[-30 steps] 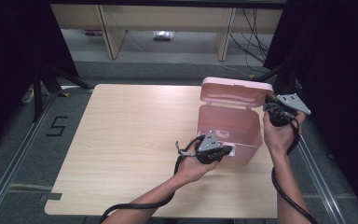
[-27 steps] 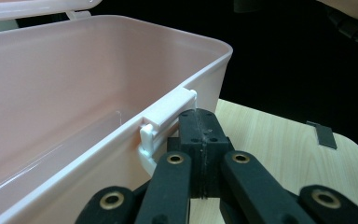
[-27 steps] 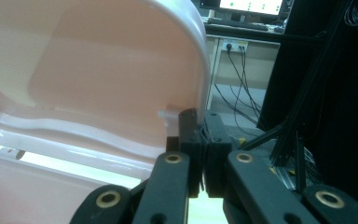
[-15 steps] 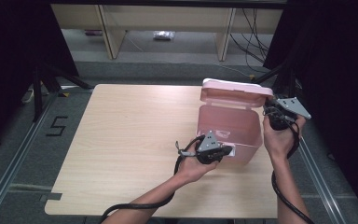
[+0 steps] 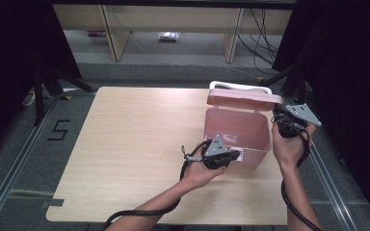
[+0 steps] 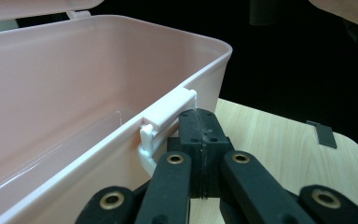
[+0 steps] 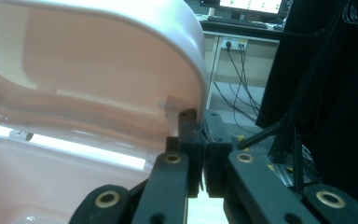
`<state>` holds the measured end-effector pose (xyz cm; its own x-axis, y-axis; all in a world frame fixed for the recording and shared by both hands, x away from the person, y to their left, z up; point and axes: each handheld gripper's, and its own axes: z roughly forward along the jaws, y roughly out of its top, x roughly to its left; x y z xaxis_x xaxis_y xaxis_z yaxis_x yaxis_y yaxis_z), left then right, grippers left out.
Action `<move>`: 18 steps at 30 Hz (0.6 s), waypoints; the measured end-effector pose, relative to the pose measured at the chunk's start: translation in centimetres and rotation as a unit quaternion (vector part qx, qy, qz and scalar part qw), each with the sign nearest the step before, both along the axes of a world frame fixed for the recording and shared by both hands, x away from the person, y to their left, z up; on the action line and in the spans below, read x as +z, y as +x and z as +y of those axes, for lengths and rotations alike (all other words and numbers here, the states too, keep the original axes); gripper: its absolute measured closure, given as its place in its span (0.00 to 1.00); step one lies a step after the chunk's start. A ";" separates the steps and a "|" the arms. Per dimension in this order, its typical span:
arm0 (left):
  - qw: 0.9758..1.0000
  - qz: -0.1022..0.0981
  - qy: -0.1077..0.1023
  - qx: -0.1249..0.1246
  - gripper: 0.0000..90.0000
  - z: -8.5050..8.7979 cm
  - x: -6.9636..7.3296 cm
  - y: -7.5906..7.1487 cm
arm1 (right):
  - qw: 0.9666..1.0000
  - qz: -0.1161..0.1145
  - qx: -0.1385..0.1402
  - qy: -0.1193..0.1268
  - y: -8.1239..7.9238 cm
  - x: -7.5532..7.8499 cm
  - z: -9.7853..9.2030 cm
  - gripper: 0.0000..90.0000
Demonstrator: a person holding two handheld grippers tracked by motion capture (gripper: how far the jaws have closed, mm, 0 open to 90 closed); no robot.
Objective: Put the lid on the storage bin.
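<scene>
The wooden table [image 5: 125,159] carries one thing, a pink plastic box [image 5: 236,139], which stands toward its far right part. The box is open and looks empty. Its lid [image 5: 243,97] stands raised on the hinge at the far side.

The left gripper [image 5: 232,156] is at the near wall of the box. Its jaws are pressed together with nothing between them, and their tips touch, or almost touch, the white latch [image 6: 165,122] just under the rim. I think it only steadies the box there.

The right gripper [image 5: 280,117] is at the right end of the lid. Its jaws are nearly closed, and the edge of the lid seems to sit between the tips, but I cannot tell surely if they pinch it or only push it from below.

I judge the box to be light, because the walls are thin and a little translucent. It is stiff enough to keep its shape, but smooth and glossy, so it can slide on the table when the lid is moved. The hinge and the small latch are the weak parts. Good places to take hold are the lid edge and the rim beside the latch.

The high view gives the whole arrangement, with both hands. The left gripper view [image 6: 200,144] adds the latch and the bare inside floor. The right gripper view [image 7: 200,158] adds the underside of the lid and its moulded ridge.
</scene>
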<state>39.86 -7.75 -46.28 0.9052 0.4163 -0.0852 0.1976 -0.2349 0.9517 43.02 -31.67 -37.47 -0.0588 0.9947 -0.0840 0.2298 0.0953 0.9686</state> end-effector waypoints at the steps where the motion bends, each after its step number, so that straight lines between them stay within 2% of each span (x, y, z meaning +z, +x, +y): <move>1: 1.000 0.000 0.000 0.000 1.00 0.0 0.0 0.0 | 1.000 0.000 0.003 -0.007 0.0 0.0 -0.1 0.99; 5: 1.000 0.000 0.000 0.000 1.00 0.0 0.0 0.0 | 1.000 -0.001 0.000 -0.008 -0.3 -0.2 0.0 0.99; 6: 1.000 -0.001 -0.002 0.000 1.00 0.0 0.0 0.0 | 1.000 0.002 -0.005 0.002 -0.4 -0.3 0.1 0.99; 8: 1.000 -0.001 -0.004 -0.002 1.00 0.0 -0.1 0.0 | 1.000 -0.003 0.000 -0.010 -0.4 -0.3 0.0 0.99; 12: 1.000 -0.002 -0.004 -0.002 1.00 0.0 -0.1 0.0 | 1.000 -0.003 -0.006 0.000 -0.6 -0.5 0.2 0.99; 13: 1.000 -0.002 -0.004 -0.002 1.00 0.0 -0.1 0.0 | 1.000 0.002 -0.006 -0.001 -0.7 -0.5 0.2 0.99; 14: 1.000 -0.002 -0.004 -0.002 1.00 0.0 -0.1 0.0 | 1.000 -0.004 -0.003 -0.010 -0.6 -0.5 0.1 0.99; 16: 1.000 -0.002 -0.004 -0.002 1.00 -0.1 -0.1 0.0 | 1.000 0.000 -0.006 -0.001 -0.7 -0.5 0.2 0.99; 17: 1.000 -0.002 0.000 0.000 1.00 0.0 0.0 0.0 | 1.000 -0.003 -0.003 -0.008 -0.7 -0.6 0.1 0.99; 18: 1.000 -0.002 -0.001 -0.001 1.00 0.0 0.0 0.0 | 1.000 0.000 -0.006 -0.003 -0.8 -0.6 0.2 0.99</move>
<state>39.81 -7.78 -46.30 0.9060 0.4152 -0.0824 0.1936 -0.2332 0.9530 42.18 -31.44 -38.07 -0.0475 0.9948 -0.0899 0.2302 0.0985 0.9681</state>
